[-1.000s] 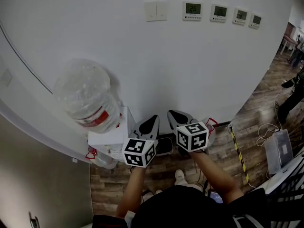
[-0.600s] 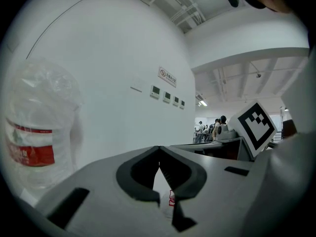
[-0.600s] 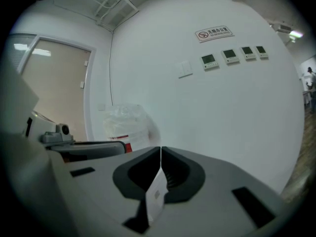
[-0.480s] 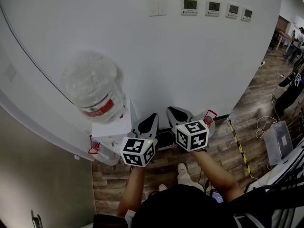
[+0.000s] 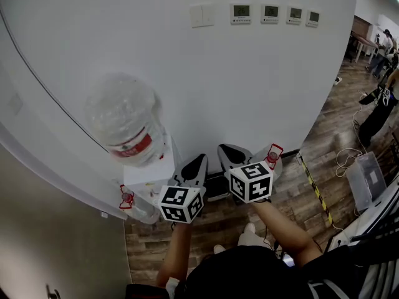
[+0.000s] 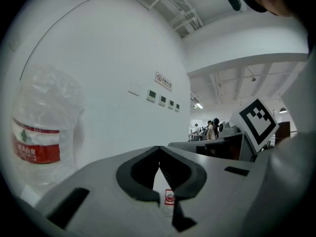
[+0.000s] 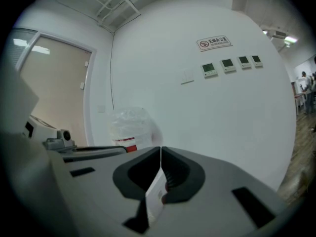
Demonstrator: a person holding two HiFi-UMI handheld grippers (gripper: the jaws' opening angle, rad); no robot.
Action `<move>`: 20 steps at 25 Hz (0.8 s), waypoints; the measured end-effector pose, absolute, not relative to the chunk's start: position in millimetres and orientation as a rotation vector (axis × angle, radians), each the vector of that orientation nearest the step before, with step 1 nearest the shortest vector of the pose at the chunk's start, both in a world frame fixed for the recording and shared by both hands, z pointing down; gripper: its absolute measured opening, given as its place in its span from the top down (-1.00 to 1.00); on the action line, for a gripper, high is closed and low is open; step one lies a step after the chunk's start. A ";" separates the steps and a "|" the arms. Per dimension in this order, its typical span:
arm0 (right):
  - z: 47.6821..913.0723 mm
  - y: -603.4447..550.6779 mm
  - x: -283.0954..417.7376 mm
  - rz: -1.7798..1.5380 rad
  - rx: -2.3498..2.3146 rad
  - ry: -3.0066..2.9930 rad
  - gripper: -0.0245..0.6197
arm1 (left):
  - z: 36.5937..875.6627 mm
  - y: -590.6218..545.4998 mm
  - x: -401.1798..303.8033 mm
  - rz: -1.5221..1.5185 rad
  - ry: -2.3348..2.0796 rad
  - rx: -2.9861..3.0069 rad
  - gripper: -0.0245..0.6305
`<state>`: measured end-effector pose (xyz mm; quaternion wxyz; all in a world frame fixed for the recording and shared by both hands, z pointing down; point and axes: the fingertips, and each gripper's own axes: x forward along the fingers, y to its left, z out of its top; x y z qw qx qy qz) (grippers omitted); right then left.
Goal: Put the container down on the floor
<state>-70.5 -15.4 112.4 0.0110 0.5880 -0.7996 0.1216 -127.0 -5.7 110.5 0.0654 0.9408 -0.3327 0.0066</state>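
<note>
Clear plastic water jug (image 5: 273,161), red cap, rests on the wood floor (image 5: 293,195) against the white wall (image 5: 249,86), just R of the right gripper (image 5: 225,149); a second red-capped jug (image 5: 138,208) sits at the foot of the white dispenser (image 5: 153,170), L of the left gripper (image 5: 199,159). Which one is the task's container can't be told; neither claw holds either. Both grippers point about level at the wall, side by side, jaws pressed tip to tip w/ nothing between. Large inverted bottle (image 5: 128,120) w/ red label tops the dispenser. Four thermostats (image 5: 240,11) and a light switch (image 5: 202,15) hang higher up. At R, yellow-black tape (image 5: 313,189) crosses the floor
</note>
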 end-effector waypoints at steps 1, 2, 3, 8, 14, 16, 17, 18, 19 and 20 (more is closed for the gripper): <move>110.0 -13.9 -71.0 0.369 1.835 -2.497 0.83 | 109.1 -4.9 -126.5 0.018 -1.001 2.841 0.87; 108.0 -12.8 -70.5 0.360 1.835 -2.500 0.83 | 107.1 -4.4 -125.5 0.014 -0.999 2.845 0.87; 106.7 -12.0 -69.1 0.353 1.836 -2.501 0.83 | 105.3 -4.1 -124.0 0.009 -0.995 2.848 0.87; 106.0 -10.4 -55.9 0.350 1.833 -2.500 0.83 | 99.5 -5.3 -112.3 -0.017 -0.992 2.847 0.87; 105.4 -11.8 -36.8 0.350 1.800 -2.488 0.83 | 94.5 -6.1 -91.5 -0.033 -1.003 2.832 0.87; 103.7 -12.9 -29.1 0.348 1.801 -2.488 0.83 | 92.8 -7.0 -86.3 -0.038 -1.013 2.827 0.87; 103.2 -13.4 -25.7 0.353 1.800 -2.490 0.83 | 92.1 -7.2 -84.3 -0.041 -1.019 2.823 0.87; 102.8 -13.7 -22.3 0.359 1.798 -2.493 0.83 | 91.3 -7.1 -82.3 -0.043 -1.025 2.820 0.87; 102.3 -13.7 -19.1 0.364 1.794 -2.496 0.83 | 90.3 -6.7 -80.3 -0.045 -1.030 2.818 0.87; 101.9 -13.4 -16.2 0.366 1.790 -2.498 0.83 | 89.2 -6.1 -78.2 -0.045 -1.036 2.818 0.87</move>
